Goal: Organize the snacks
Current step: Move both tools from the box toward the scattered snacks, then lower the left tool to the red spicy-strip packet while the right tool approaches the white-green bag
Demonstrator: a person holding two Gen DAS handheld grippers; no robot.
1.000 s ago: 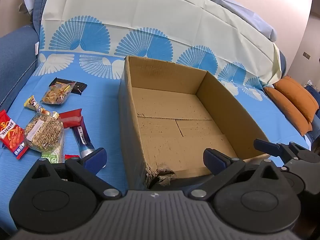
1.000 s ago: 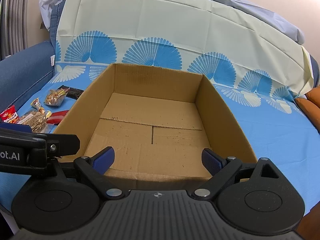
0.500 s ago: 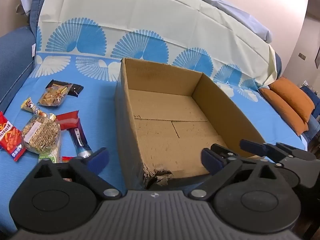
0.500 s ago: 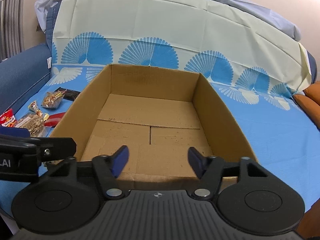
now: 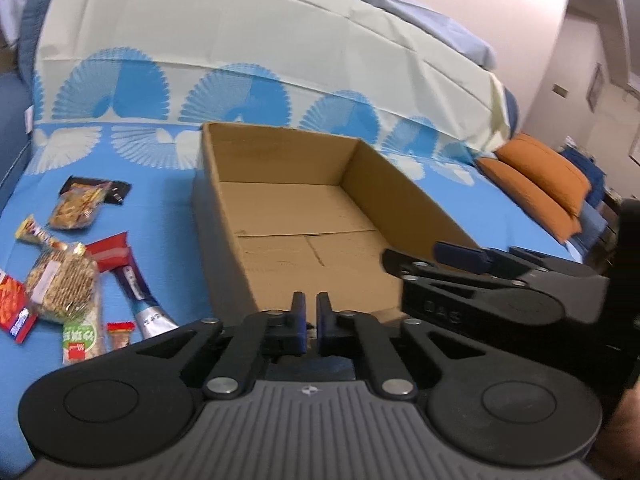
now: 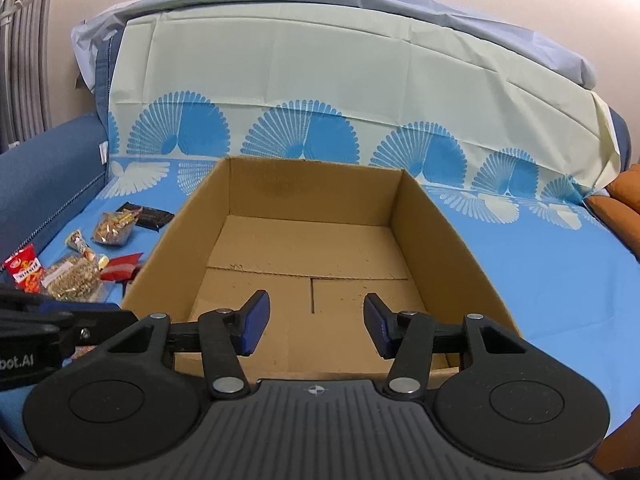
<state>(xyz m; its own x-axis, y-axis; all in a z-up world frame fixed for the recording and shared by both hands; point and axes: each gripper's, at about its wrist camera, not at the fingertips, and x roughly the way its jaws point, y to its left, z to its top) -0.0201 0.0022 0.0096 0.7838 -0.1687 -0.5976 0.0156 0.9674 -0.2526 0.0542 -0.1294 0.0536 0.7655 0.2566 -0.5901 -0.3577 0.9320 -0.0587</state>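
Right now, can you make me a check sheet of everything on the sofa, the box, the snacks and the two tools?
Surface: blue patterned cloth over a sofa.
Job's things: open cardboard box with nothing inside; snack packets lying loose on the cloth to the box's left.
Clutter: nothing seen.
Tools: left tool shut on nothing, by the box's near edge; right tool half open after just closing partway, nothing between its pads, over the box's near end.
Cables: nothing seen.
Surroundings: orange cushions at the sofa's right end, pale wall behind.
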